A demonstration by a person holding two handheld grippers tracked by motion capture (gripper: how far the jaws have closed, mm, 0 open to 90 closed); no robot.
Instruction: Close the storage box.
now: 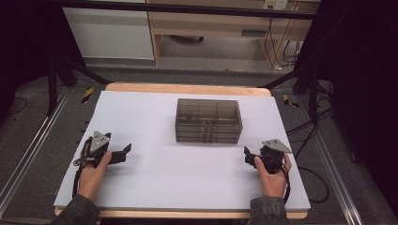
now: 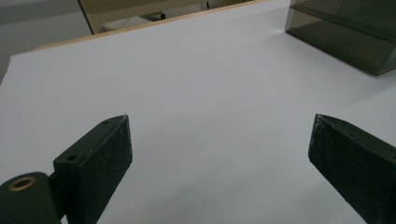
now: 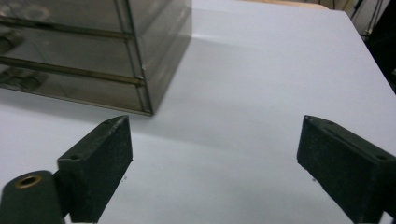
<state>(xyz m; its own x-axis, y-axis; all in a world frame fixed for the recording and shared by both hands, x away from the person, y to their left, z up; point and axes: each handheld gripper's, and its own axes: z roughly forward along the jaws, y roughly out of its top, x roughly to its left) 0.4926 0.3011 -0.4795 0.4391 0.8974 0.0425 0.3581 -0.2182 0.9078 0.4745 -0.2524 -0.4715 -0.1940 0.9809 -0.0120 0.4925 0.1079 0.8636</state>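
A smoky translucent plastic drawer box (image 1: 208,121) stands upright at the middle of the white table sheet (image 1: 187,178). My left gripper (image 1: 126,151) rests low over the sheet at the left, held by a hand, with its jaws wide apart and nothing between them. In the left gripper view the gripper (image 2: 219,149) faces bare sheet, with the box (image 2: 345,32) at the upper right. My right gripper (image 1: 247,154) sits at the right, just below the box's front right corner, also open and empty. The right gripper view has the gripper (image 3: 215,149) near the box's corner (image 3: 93,56).
The white sheet covers a wooden table whose edge (image 1: 187,88) shows at the back. Black frame legs (image 1: 51,84) and cables (image 1: 309,136) lie on the floor around it. A wooden shelf unit (image 1: 211,28) stands behind the table.
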